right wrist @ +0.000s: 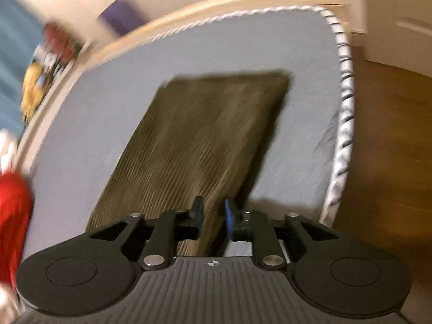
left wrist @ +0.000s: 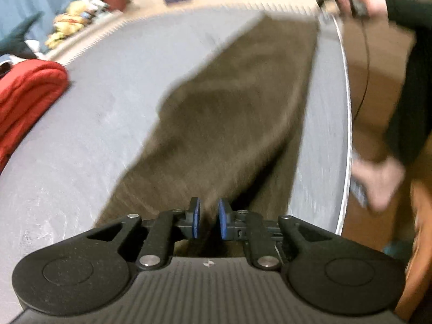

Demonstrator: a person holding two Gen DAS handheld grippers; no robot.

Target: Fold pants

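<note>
1. red cloth lay at nine o'clock on the grey mattress.
2. olive pants stretched from six toward one o'clock.
3. left gripper released, pads apart above the fabric.
4. right gripper released, nothing pinched, over the pants' near end.

Pants flat on mattress, near its right edge. Folded blanket on mattress, far left. Floor right of mattress.
</note>
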